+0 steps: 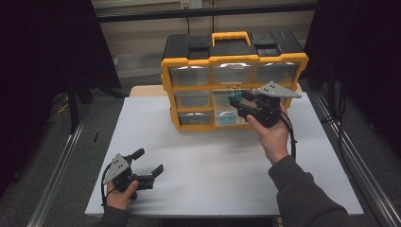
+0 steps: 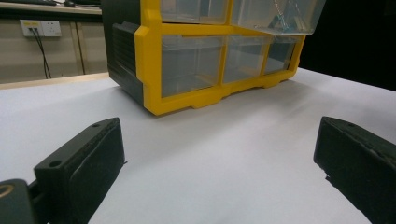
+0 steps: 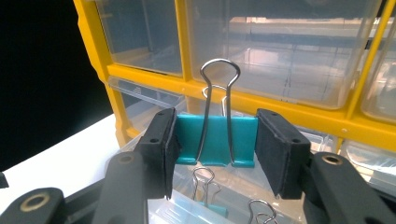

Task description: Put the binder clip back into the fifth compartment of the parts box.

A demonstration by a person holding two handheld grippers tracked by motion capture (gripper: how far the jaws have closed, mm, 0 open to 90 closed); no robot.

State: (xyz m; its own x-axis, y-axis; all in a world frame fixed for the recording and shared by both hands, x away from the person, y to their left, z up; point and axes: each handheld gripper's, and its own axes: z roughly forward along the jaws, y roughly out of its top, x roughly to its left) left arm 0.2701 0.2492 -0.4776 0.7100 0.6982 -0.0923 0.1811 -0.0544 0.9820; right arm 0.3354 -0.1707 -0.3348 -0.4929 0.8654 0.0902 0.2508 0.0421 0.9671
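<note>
A yellow and black organizer (image 1: 231, 61) with clear drawers stands at the back of the white table (image 1: 213, 165). Its middle drawer (image 1: 227, 109) is pulled out. My right gripper (image 1: 238, 100) is shut on a teal binder clip (image 3: 215, 140), held just above that open drawer (image 3: 233, 200), where more teal clips (image 3: 210, 198) lie. The clip's wire handles point up. My left gripper (image 1: 150, 161) rests near the table's front left, open and holding nothing; its pads (image 2: 88, 163) face the organizer (image 2: 205, 60) across bare tabletop.
A metal rail (image 1: 56, 165) runs along the table's left side and another (image 1: 359, 156) along the right. Dark curtains hang on both sides. A wall socket (image 2: 39, 28) sits behind the table.
</note>
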